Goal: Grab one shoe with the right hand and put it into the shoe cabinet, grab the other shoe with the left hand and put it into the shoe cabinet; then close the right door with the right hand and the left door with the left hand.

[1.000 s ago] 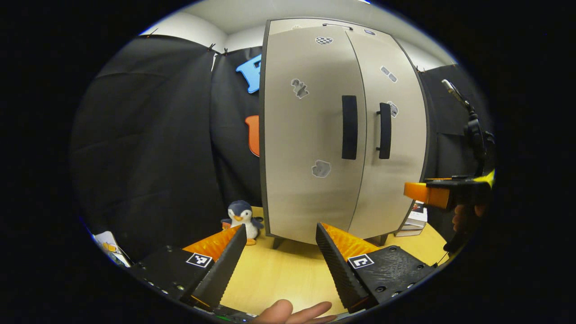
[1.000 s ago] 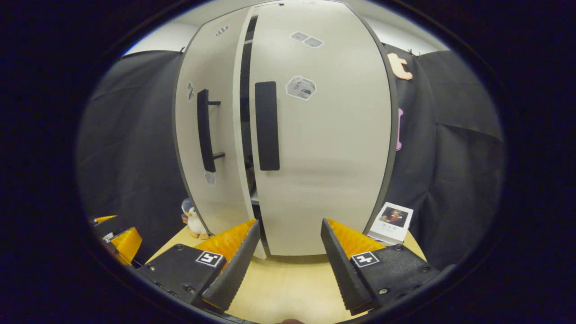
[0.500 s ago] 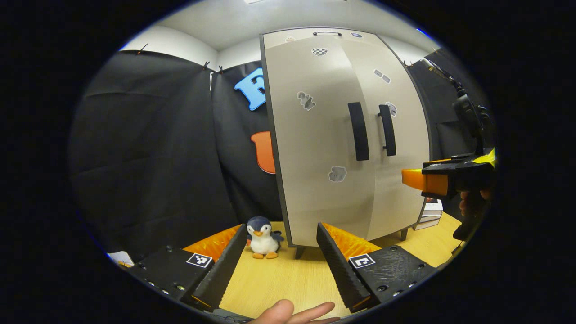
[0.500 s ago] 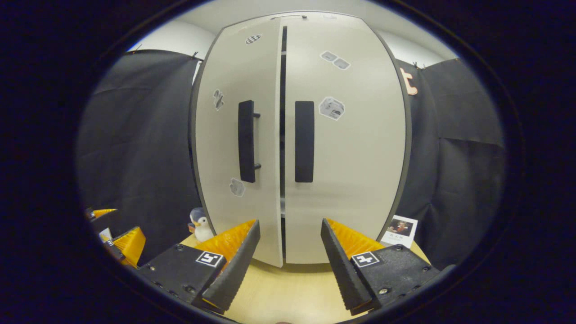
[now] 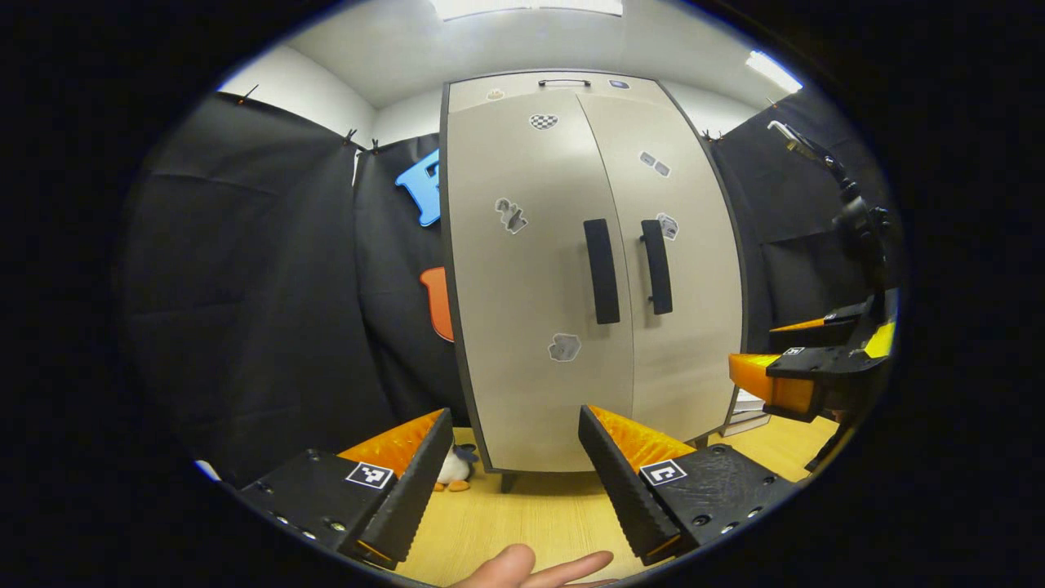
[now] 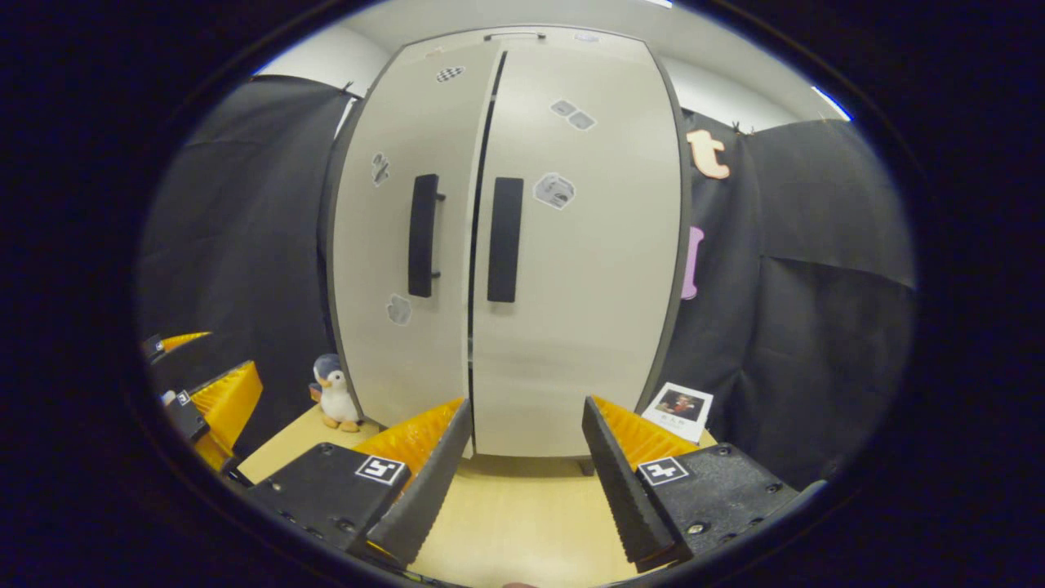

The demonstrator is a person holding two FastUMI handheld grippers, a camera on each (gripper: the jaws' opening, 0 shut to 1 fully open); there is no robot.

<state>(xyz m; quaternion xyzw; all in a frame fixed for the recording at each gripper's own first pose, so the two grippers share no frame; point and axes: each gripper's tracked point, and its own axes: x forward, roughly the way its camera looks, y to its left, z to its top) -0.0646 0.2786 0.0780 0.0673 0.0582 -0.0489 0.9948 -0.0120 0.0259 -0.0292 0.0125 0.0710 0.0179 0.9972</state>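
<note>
The beige shoe cabinet (image 5: pixel 531 286) (image 6: pixel 571 269) stands on the wooden table with both doors shut. A thin dark seam runs between them. Each door carries a black vertical handle: the left handle (image 5: pixel 601 271) (image 6: pixel 422 235) and the right handle (image 5: pixel 657 266) (image 6: pixel 504 239). My left gripper (image 5: pixel 514 482) is open, back from the cabinet's front, with nothing between its fingers. My right gripper (image 6: pixel 522 482) is open too, facing the door seam from a short way off. The right gripper (image 5: pixel 804 371) also appears at the right edge of the left gripper view. The shoes are hidden.
A small penguin toy (image 6: pixel 333 394) (image 5: pixel 451 469) sits on the table (image 6: pixel 514 523) left of the cabinet. A stack of books (image 6: pixel 676 407) lies at the cabinet's right foot. Fingers of a hand (image 5: pixel 531 567) show at the bottom of the left gripper view. Black cloth walls stand behind.
The gap at the right door has closed to a thin seam. Both grippers have drawn back from the cabinet, which now looks smaller and farther off.
</note>
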